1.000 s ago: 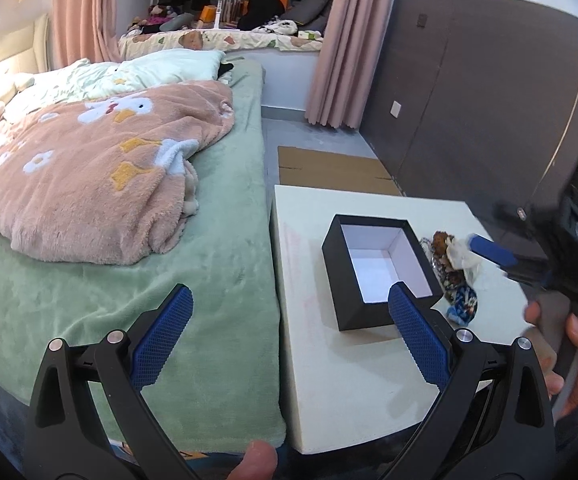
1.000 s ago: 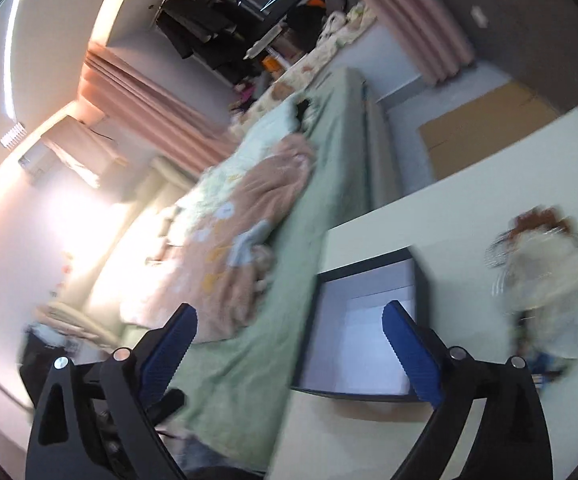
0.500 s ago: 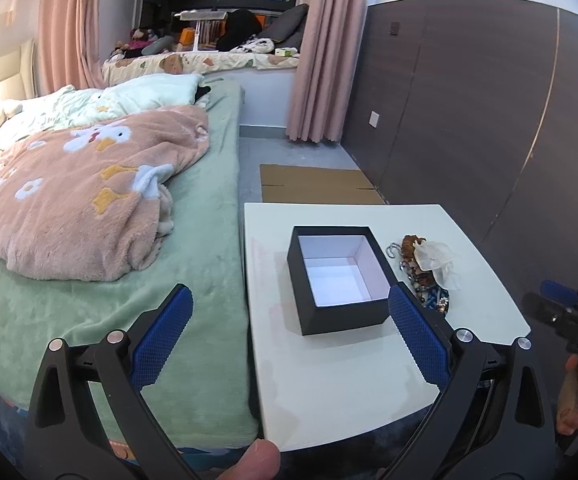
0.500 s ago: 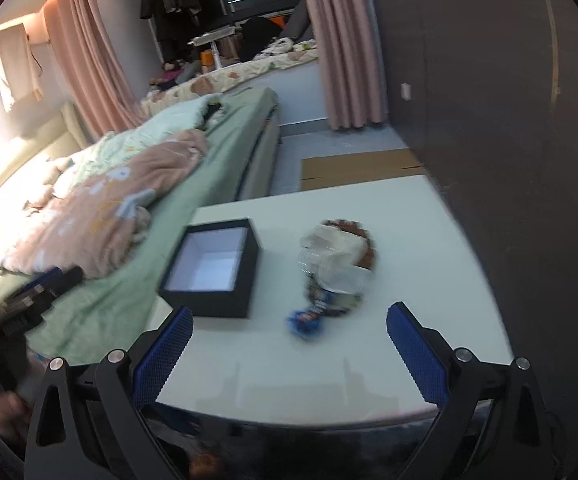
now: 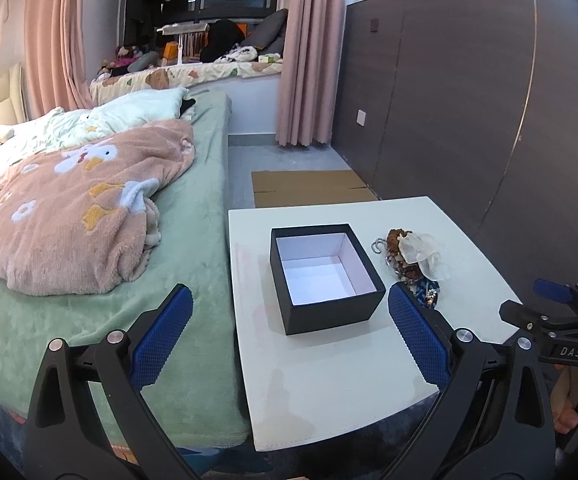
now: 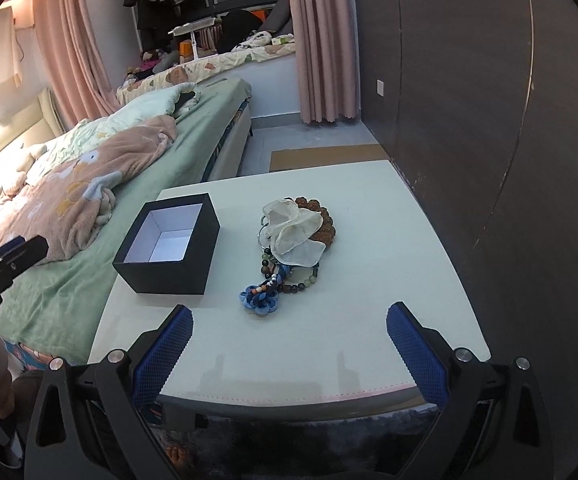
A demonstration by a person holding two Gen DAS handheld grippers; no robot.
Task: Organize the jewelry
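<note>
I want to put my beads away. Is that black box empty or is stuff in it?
Empty. The black box has no lid on, and only its bare white floor and walls show inside. The jewelry pile lies beside it.

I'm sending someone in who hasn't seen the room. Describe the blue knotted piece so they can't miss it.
Beside the bed stands a white table holding a black box and a jewelry pile. The blue knotted piece lies at the pile's near end. It alone is looped blue cord; its neighbours are round beads and a sheer white pouch.

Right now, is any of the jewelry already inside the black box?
No. The black box shows only its bare white lining, and the jewelry pile lies beside it on the white table.
</note>
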